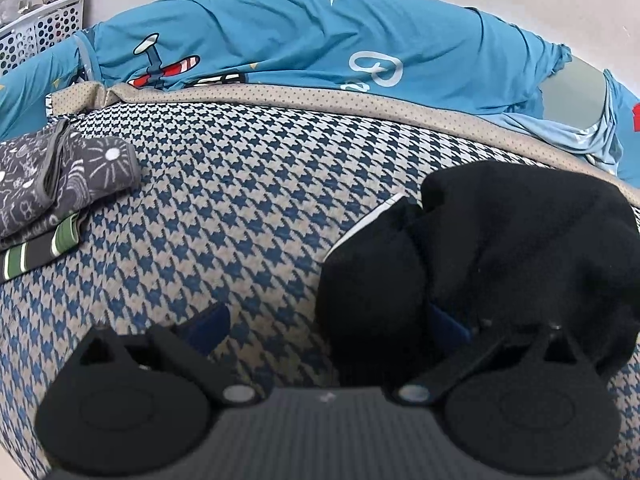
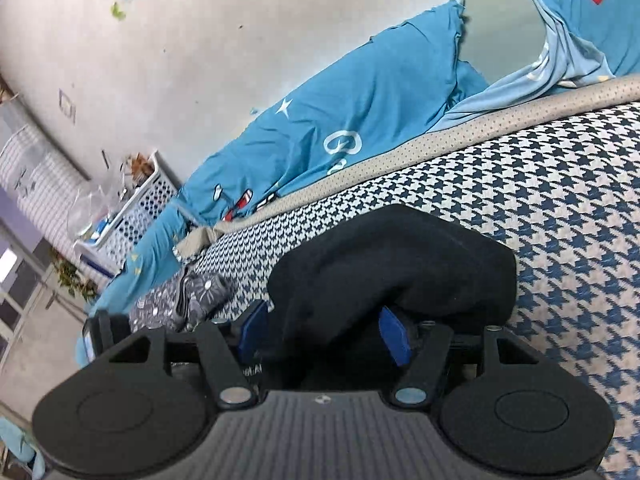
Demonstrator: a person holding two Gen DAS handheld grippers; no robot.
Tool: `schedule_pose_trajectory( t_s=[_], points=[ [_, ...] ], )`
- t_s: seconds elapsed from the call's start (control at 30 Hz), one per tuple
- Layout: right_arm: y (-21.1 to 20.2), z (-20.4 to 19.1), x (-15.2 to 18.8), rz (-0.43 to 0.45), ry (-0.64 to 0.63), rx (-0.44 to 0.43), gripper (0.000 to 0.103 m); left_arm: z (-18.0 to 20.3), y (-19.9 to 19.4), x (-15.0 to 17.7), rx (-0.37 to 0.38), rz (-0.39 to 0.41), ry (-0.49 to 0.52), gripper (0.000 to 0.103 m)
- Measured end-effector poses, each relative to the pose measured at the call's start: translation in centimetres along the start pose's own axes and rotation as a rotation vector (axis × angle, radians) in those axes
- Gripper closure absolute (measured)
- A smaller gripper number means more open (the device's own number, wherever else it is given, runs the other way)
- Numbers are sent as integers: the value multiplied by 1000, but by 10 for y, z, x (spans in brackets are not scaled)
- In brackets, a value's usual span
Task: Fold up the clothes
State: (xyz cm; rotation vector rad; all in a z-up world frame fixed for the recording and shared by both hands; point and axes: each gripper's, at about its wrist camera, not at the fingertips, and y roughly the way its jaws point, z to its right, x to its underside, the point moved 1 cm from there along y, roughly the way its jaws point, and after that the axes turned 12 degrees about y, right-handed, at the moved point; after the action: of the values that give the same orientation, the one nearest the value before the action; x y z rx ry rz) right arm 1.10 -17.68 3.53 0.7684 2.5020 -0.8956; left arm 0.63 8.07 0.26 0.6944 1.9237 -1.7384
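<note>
Black garment [image 1: 500,240] lies bunched on the houndstooth bed [image 1: 240,184]; left claw [image 1: 328,324] spread, one finger under the cloth; right claw [image 2: 324,332] spread, the cloth between its fingers.

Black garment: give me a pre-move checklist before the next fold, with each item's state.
1. Black garment lies on the houndstooth cover: ok.
2. Garment flat and spread: not ok, bunched in a lump.
3. Left gripper free: cannot tell; jaws wide, one finger hidden by the fabric.
4. Right gripper released: cannot tell; fabric sits between its pads.
5. Folded grey patterned pile clear of the garment: ok, apart from it.
</note>
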Motion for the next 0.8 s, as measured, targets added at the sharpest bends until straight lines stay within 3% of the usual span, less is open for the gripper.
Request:
schedule_pose_trajectory(
  t_s=[0.07, 0.17, 0.3, 0.53, 0.8],
  points=[
    [7, -2, 3, 13, -11, 17, 47, 0, 0, 1, 10, -8, 7, 0],
    [15, -4, 6, 29, -40, 56, 80, -2, -2, 0, 16, -20, 13, 0],
    [11, -10, 11, 52, -118, 58, 89, -17, -10, -4, 20, -40, -34, 0],
    [2, -43, 37, 25, -383, -30, 91, -51, -39, -17, 11, 55, -204, 0],
    [5, -67, 89, -148, -641, -111, 92, -55, -54, -27, 20, 113, -263, 0]
  ],
)
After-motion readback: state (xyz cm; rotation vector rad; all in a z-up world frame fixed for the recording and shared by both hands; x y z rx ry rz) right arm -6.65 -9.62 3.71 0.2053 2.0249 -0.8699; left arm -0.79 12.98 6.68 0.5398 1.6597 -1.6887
